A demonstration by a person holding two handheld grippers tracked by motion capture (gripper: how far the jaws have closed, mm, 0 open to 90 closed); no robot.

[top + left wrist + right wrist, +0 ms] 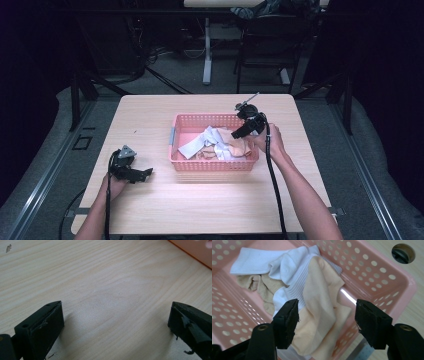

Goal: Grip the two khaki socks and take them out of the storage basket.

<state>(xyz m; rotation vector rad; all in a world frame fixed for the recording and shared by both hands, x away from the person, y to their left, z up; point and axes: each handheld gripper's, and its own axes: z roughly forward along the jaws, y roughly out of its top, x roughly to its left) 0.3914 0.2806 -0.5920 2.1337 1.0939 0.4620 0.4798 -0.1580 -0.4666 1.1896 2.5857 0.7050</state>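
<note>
The peach sock [322, 312] lies directly below and between the jaws of your right tongs [327, 317], draped over the pile at the near right corner of the pink perforated basket [372, 270]. In the right gripper view its long axis runs away from you, from the crumpled end under the tongs up toward the white ribbed sock [287, 270] it overlaps. The two jaws therefore stand on either side of its width, not along its length. They are partly spread, and I cannot see either pad pressing the cloth yet, so count the sock as between them but not pinched.

The sock is soft, thin and smooth, folded into loose ridges, with one edge sagging against the basket's wall. A tan sock [262, 286] is bunched just beside it to the left, under the white one, so a deep bite could catch more than one piece.

From the high view, the right tongs [239, 133] hang over the basket's [212, 165] right end and are much the nearer. Your left tongs [142, 175] rest on the bare tabletop [200, 200], well apart from the basket, jaws spread wide over nothing but wood grain [112, 290].
</note>
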